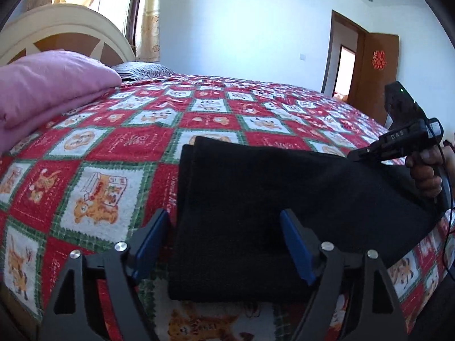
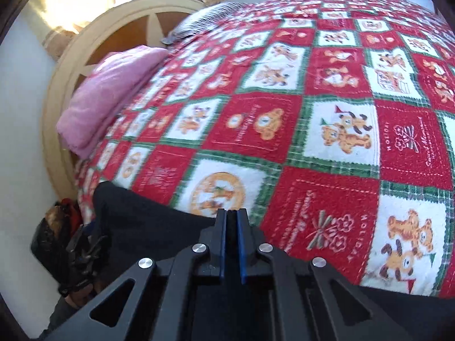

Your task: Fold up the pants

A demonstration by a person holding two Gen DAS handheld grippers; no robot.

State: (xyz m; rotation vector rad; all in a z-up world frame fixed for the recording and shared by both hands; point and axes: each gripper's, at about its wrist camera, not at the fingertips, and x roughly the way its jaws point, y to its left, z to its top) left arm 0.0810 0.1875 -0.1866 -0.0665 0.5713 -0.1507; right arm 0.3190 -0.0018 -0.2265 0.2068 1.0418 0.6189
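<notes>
Left gripper (image 1: 224, 244) in the left wrist view: jaws spread wide, blue pads (image 1: 150, 244) clear of the cloth, nothing held. Black pants (image 1: 284, 193) lie folded on the quilt (image 1: 113, 147) near the bed's front edge, near end of the fold between the two fingers, not pinched. Right gripper (image 1: 352, 157) shows at the right, tip at the pants' far right edge, a hand (image 1: 426, 170) on its grip. Pink blanket (image 1: 48, 91) sits at the bed's head end by the headboard (image 1: 62, 25); striped pillow (image 1: 142, 69) behind it. Door (image 1: 372, 74) open in the far corner.

Right wrist view, blurred: right gripper (image 2: 233, 224) has its pads together, a thin strip of black cloth seen between them, so it looks pinched on the pants (image 2: 136, 216). Pants run left from the fingers along the quilt's (image 2: 341, 113) near edge. Pink blanket (image 2: 113, 96) at the head end, headboard (image 2: 99, 31) beyond. Dark bags (image 2: 62, 238) on the floor at lower left.
</notes>
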